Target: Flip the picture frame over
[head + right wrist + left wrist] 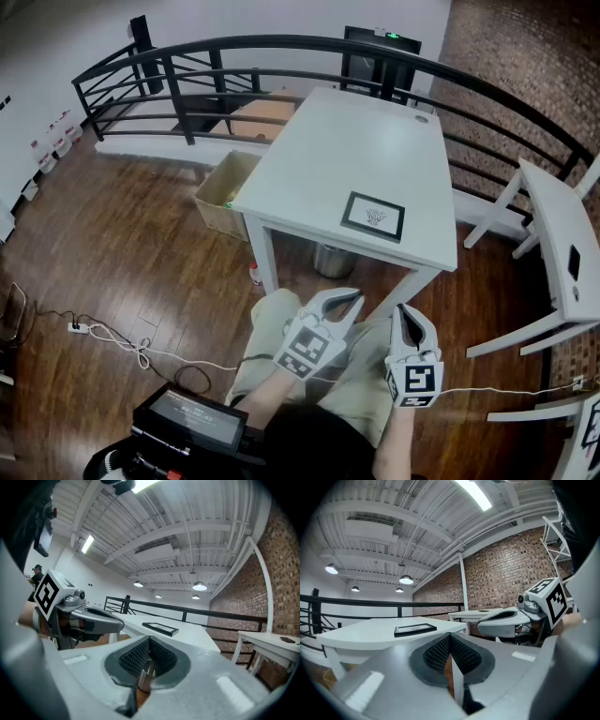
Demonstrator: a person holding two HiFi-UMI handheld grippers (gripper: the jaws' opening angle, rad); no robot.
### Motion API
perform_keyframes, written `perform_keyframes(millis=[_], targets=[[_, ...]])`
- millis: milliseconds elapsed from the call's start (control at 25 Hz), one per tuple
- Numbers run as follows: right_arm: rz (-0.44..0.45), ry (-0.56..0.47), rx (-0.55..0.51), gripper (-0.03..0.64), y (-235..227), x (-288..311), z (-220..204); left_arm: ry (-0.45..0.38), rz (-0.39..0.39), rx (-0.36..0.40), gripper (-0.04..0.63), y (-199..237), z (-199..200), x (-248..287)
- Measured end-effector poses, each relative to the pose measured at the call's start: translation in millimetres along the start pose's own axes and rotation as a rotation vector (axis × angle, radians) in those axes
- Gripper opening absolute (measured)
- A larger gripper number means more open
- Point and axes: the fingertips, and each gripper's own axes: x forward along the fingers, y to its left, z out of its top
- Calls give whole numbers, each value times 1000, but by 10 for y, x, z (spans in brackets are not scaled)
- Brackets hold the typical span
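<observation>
The picture frame (373, 216) lay flat, picture side up, near the front edge of the white table (347, 141), well apart from the left gripper (352, 297) and right gripper (403, 313), both pressed together and empty, so a push against its low rim might have slid it off.

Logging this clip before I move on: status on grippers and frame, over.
Left hand-held gripper shut, empty. Right hand-held gripper shut, empty, both short of the table. Frame flat, face up, untouched. Nothing in the way.
</observation>
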Motion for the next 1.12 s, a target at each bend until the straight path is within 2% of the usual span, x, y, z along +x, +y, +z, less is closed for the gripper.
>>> perform_keyframes(millis=[240,680,1120], targets=[[11,-3,7,-8,-136,271,34,-3,20,-3,15,226,27,167],[57,0,36,-8,-169,942,96,7,133,-15,15,883,4,183],[172,-31,38,-8,38,1583,266,28,229,-15,15,1416,-7,129]])
